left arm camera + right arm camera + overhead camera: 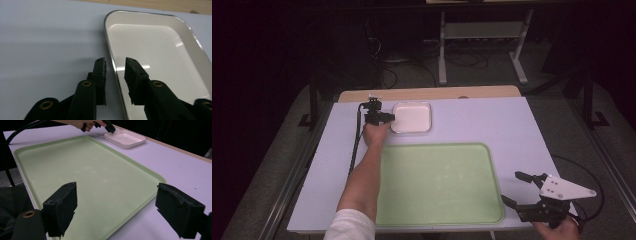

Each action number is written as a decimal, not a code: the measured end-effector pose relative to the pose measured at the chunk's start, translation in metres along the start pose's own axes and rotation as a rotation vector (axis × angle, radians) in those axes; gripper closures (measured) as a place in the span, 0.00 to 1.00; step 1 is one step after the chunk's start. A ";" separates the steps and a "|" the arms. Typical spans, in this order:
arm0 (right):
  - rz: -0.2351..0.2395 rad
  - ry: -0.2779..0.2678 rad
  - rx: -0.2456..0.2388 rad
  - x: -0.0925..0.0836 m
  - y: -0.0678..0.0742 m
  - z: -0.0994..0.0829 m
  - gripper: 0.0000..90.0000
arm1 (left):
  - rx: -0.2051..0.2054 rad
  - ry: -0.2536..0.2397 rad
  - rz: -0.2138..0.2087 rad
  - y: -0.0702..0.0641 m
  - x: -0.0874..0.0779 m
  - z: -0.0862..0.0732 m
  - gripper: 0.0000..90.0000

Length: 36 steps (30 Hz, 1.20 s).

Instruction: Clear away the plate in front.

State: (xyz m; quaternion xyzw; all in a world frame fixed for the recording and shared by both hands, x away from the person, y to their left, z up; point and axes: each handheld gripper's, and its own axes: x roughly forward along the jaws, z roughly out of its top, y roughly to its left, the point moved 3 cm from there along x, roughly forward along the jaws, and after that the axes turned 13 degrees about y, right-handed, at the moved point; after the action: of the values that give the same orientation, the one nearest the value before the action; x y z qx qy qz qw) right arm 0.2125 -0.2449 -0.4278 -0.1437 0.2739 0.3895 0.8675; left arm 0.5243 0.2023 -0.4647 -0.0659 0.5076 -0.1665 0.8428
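Observation:
A shallow white dish point(412, 118) with a thin shiny rim sits empty at the back of the table. My left gripper point(389, 116) is at its left edge. In the left gripper view the jaws point(115, 62) straddle that rim point(113, 62), one pad outside over the table, the other over the dish point(155, 50). A narrow gap shows on each side, so the pads do not press on it. My right gripper point(510, 186) stands wide open with nothing between its fingers, at the front right corner of the green tray point(437, 185).
The large green tray point(82, 170) lies empty across the table's front middle. The white dish point(125, 139) and the left gripper point(110, 128) show far off in the right gripper view. A cable trails from the left gripper along the forearm. A wooden strip borders the far table edge.

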 end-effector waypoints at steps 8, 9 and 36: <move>0.002 -0.014 0.006 -0.003 0.001 0.000 0.20 | -0.004 0.023 0.041 -0.006 0.008 -0.001 0.81; 0.005 -0.018 0.007 -0.004 0.001 0.000 0.20 | -0.010 0.025 0.040 -0.006 0.007 -0.001 0.81; 0.016 -0.059 0.010 -0.008 0.003 0.005 0.19 | -0.192 -0.027 -0.073 -0.011 0.004 -0.001 0.98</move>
State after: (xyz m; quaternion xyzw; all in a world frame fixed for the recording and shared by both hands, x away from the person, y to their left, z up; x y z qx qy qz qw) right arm 0.2077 -0.2453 -0.4193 -0.1256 0.2511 0.3992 0.8728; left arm 0.5226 0.1910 -0.4651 -0.1673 0.5071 -0.1467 0.8327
